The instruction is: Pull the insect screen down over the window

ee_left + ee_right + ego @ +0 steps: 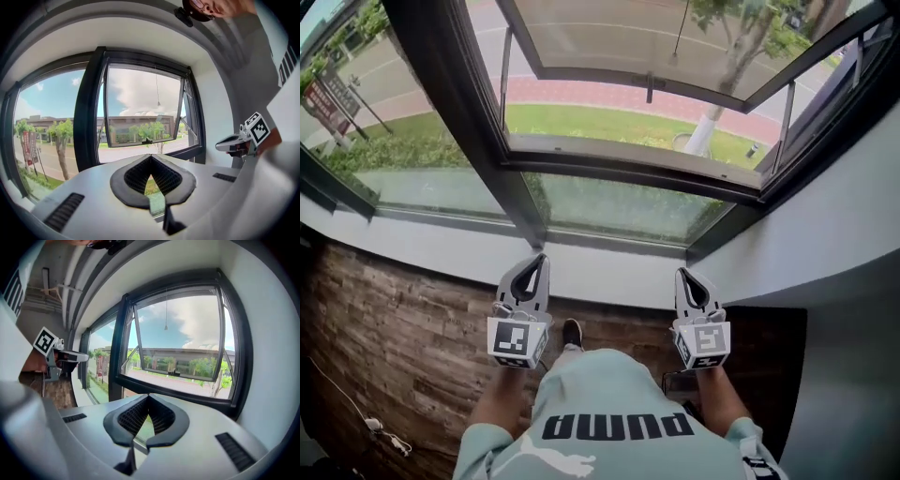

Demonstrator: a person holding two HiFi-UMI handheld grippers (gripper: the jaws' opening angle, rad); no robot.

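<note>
The dark-framed window (623, 171) stands ahead with its sash (649, 86) tilted outward. A thin pull cord (157, 89) with a small knob (166, 327) hangs from the top of the opening. The insect screen itself is not in sight. My left gripper (542, 259) and right gripper (682, 274) are side by side just short of the white sill (609, 272), pointing at the window. Both are shut with nothing between the jaws, as the left gripper (151, 156) and right gripper (148, 396) views show. Each gripper also shows at the other view's edge.
A large fixed pane (422, 178) lies left of the opening. A white wall (834, 234) closes in on the right. Below is a wood-pattern floor (394, 328) with a white cable (380, 427). The person's shoe (572, 333) stands near the sill.
</note>
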